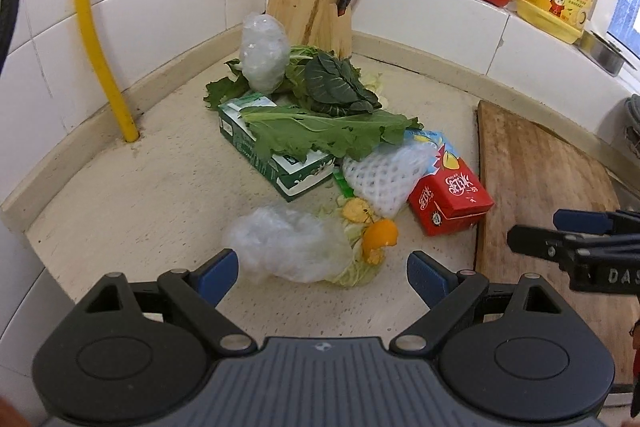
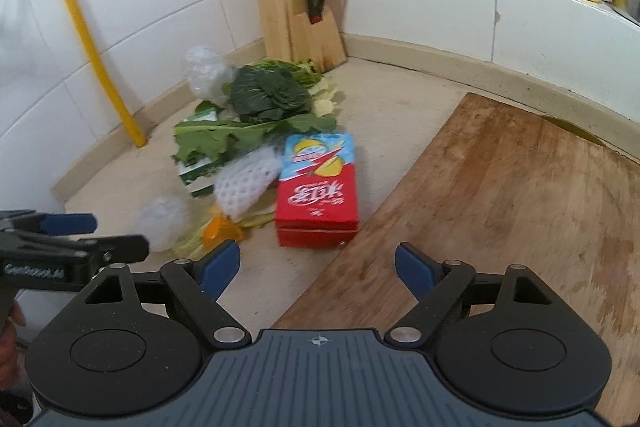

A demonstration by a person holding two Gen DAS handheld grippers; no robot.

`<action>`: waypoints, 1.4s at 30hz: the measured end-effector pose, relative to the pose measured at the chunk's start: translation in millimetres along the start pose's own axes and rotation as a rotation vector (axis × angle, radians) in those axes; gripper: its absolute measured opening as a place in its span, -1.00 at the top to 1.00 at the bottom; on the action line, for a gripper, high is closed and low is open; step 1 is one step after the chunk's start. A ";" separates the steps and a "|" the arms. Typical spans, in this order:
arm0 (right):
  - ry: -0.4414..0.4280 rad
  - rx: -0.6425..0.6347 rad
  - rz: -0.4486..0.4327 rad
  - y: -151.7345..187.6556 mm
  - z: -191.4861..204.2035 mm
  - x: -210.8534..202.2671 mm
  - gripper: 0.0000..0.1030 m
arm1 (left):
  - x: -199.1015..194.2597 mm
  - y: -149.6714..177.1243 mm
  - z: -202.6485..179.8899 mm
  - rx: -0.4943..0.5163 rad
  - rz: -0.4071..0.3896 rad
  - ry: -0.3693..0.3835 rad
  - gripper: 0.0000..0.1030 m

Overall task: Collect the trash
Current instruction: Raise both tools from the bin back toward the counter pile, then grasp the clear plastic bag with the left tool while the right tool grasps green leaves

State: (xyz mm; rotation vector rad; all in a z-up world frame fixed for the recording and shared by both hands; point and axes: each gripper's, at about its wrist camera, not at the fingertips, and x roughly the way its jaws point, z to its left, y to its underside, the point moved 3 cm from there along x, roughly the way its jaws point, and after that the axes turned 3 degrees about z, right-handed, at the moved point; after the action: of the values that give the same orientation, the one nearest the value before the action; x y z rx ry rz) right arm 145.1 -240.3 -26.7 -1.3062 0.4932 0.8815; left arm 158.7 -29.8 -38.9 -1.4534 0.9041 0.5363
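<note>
Each black claw (image 1: 322,273) (image 2: 318,267) has blue pads, silver pivot screws, ribbed grey base.

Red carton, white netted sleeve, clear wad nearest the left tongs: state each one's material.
Red carton: printed paperboard, probably coated, with creased edges. White netted sleeve: likely soft foam mesh, matte with open diamond cells. Clear wad: thin plastic film, crinkled and translucent.

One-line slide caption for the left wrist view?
Open left tongs approach crumpled plastic wrap before a countertop trash pile; right tongs over the cutting board.
</note>
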 end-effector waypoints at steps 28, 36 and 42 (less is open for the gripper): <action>0.118 0.044 -0.032 -67.4 11.2 41.3 -0.75 | 50.4 -98.0 21.7 0.119 -0.041 0.083 -0.77; 0.155 0.025 -0.039 -85.9 24.6 54.8 -0.75 | 63.1 -116.0 38.4 0.127 -0.048 0.095 -0.77; 0.167 0.016 -0.035 -99.2 30.4 67.8 -0.75 | 70.8 -129.6 53.4 0.125 -0.062 0.092 -0.77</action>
State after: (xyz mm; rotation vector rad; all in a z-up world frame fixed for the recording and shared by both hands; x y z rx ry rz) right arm 258.8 -193.9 -9.8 -1.3765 0.6044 0.7414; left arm 312.7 -4.0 -22.1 -1.3963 0.9451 0.3631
